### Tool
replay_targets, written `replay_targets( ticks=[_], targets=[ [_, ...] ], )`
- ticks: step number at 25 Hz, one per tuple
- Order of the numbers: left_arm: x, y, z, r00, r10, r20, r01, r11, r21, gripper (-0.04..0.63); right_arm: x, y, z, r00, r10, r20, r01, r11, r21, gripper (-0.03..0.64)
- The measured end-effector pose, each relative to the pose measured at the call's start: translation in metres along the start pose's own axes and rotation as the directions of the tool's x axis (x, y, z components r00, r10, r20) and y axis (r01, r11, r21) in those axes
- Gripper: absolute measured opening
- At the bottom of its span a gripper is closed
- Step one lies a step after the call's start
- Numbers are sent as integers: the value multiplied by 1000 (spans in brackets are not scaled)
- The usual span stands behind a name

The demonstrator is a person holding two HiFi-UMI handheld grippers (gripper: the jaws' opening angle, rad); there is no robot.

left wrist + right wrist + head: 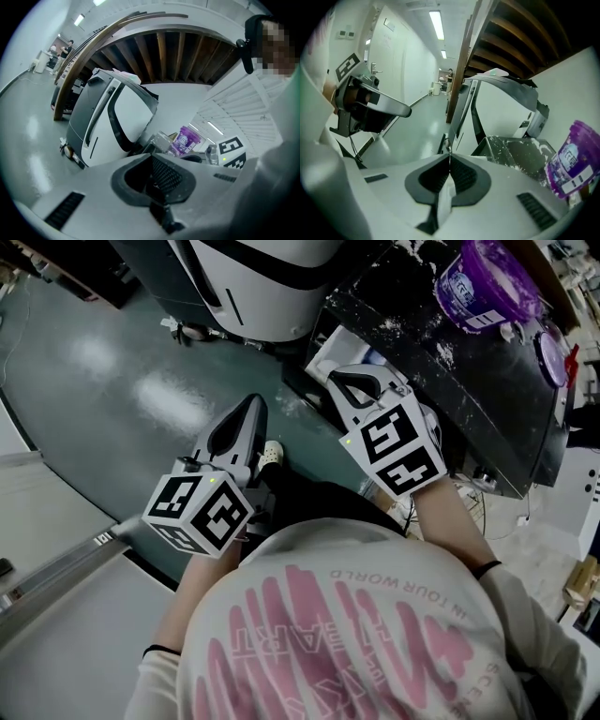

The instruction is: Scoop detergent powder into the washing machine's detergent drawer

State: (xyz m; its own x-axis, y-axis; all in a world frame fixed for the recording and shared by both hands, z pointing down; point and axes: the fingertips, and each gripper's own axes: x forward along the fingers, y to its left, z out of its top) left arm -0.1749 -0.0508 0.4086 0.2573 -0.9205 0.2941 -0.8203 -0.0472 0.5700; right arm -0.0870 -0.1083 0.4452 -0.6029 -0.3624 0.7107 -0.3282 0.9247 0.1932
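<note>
The purple detergent tub (483,282) stands open on a black table (441,381) dusted with white powder; it also shows in the left gripper view (186,140) and the right gripper view (572,161). The white washing machine (262,287) stands beyond the table's end (117,117) (501,103). My right gripper (337,379) (450,154) is shut and empty, short of the table's near corner. My left gripper (253,401) (151,156) hangs over the green floor, jaws together with nothing between them. No scoop or drawer can be made out.
The tub's purple lid (553,352) lies on the table's right end. A pale box (337,348) sits beside the table's near corner. A grey rail (56,568) runs along the floor at lower left. The green floor (112,399) stretches to the left.
</note>
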Motion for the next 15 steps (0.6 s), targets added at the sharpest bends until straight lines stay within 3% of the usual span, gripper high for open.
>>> replay_targets(
  ticks=[15],
  targets=[
    [-13, 4, -5, 999, 13, 41, -12, 999, -37, 0, -5, 2, 5, 995, -97, -16, 93, 985, -148, 2]
  ],
)
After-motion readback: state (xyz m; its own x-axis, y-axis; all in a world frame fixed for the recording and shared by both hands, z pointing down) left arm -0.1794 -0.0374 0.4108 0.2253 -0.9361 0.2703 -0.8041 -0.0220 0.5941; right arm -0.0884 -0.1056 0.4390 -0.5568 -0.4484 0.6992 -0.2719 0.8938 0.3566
